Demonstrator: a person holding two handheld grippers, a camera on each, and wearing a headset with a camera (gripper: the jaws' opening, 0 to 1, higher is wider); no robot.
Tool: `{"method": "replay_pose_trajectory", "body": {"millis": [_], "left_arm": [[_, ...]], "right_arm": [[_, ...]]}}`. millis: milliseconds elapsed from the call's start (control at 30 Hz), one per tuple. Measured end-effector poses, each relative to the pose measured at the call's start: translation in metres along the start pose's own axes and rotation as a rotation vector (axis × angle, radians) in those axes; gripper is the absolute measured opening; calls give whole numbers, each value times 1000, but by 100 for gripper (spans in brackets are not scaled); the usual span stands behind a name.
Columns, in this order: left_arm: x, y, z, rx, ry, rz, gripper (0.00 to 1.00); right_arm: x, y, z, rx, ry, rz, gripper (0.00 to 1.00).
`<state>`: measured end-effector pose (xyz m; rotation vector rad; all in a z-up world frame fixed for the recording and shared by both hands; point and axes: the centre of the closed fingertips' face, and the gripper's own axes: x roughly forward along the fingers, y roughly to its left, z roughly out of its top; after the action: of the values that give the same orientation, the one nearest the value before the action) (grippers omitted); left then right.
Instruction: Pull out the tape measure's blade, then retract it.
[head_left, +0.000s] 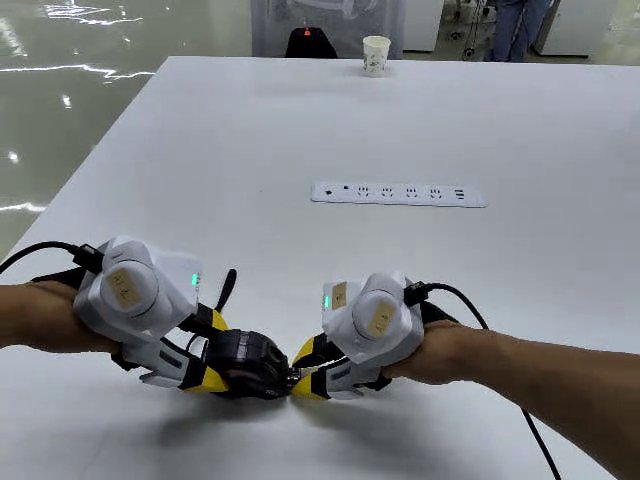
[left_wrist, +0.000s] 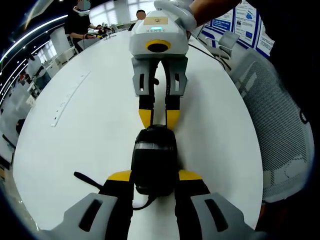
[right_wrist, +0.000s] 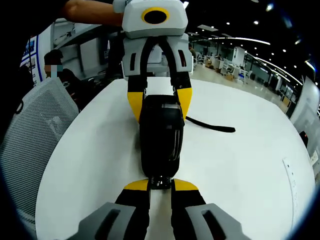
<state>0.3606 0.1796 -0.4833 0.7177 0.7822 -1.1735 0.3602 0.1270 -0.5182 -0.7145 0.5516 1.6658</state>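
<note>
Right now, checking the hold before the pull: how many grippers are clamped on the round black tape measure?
2. The left gripper clamps the round black tape measure by its case; the right gripper pinches its blade end, opposite.

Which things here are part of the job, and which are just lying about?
Job: tape measure, left gripper, right gripper.
Lying about: power strip, cup.

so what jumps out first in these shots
At the near edge of the white table, the left gripper clamps a black tape measure by its body while the right gripper pinches the blade tip at its mouth. Beyond, a power strip lies mid-table and a paper cup stands at the far edge.
</note>
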Motion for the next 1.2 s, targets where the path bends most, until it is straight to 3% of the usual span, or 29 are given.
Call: {"method": "replay_pose_trajectory", "body": {"millis": [567, 1200], "left_arm": [[1, -1, -1, 0, 2, -7, 25], [1, -2, -1, -6, 2, -13, 25]], "right_arm": [[-1, 3, 0, -40, 7, 4, 10], [-6, 4, -5, -33, 14, 9, 10]]}}
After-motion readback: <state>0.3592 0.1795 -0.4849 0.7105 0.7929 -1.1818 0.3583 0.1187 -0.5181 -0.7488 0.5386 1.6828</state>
